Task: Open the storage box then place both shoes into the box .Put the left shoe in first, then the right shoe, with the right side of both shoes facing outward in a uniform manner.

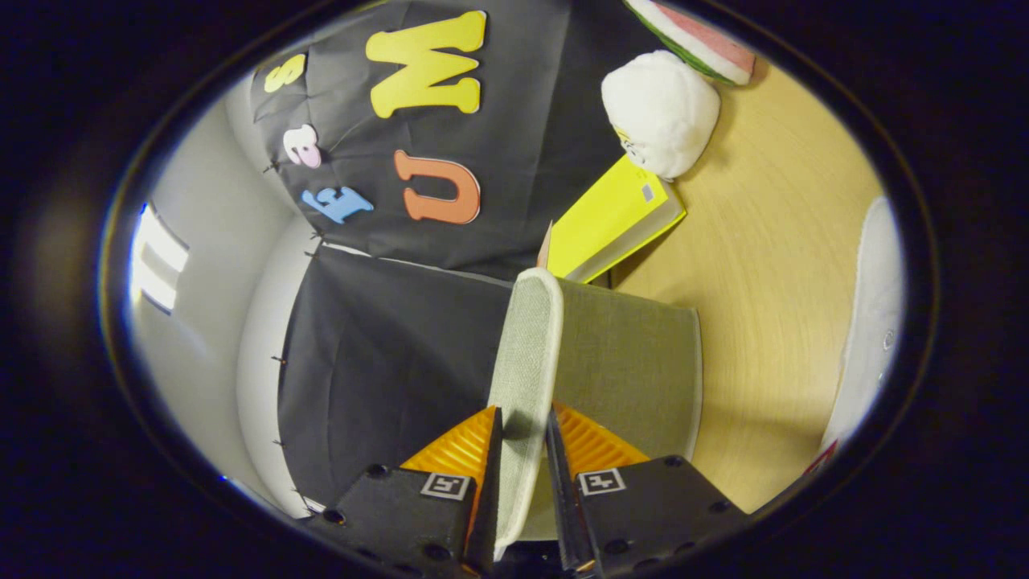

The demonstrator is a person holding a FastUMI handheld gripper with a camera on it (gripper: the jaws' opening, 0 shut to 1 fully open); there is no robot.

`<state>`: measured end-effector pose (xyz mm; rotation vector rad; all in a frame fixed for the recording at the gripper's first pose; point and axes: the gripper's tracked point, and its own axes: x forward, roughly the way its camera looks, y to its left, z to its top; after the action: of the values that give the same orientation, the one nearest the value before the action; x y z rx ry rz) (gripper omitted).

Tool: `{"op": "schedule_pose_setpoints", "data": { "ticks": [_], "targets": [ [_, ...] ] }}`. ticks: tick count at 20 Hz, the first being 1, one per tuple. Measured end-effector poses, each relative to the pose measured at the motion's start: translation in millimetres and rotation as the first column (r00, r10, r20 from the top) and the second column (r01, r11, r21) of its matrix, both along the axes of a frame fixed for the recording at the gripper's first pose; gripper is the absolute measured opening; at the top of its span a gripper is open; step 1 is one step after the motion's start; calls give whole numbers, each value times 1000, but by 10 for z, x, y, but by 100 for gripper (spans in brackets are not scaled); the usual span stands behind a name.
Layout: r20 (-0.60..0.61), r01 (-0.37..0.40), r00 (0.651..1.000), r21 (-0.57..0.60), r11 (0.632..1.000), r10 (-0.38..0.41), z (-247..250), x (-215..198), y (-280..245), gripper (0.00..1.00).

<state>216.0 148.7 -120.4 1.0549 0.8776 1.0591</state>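
The view is rolled on its side, so the wooden table (772,273) runs up the right. My gripper (524,426) is shut on the rim of the grey fabric lid (526,354) of the storage box. The rim passes between both fingers and runs on ahead of them. The grey fabric body of the box (635,362) lies just to the right of the lid. A white shoe (872,322) lies on the table far to the right, only part of it showing.
A yellow book (615,221) lies beyond the box. A white plush toy (661,112) sits past the book, and a watermelon-slice toy (699,40) beyond that. The black cloth wall (386,362) stands close on the left.
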Motion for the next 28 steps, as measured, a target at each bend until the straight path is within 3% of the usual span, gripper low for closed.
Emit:
{"op": "schedule_pose_setpoints", "data": {
  "ticks": [4,9,16,22,28],
  "targets": [
    [44,6,999,-47,999,-4,291,-159,-29,14],
    [101,16,995,-115,993,-4,722,-307,58,7],
    [136,49,990,-194,980,-22,1258,-401,370,7],
    [195,55,981,-273,960,-1,1648,-590,972,7],
    [225,37,974,-253,967,21,1777,-751,1563,10]
  ]
}}
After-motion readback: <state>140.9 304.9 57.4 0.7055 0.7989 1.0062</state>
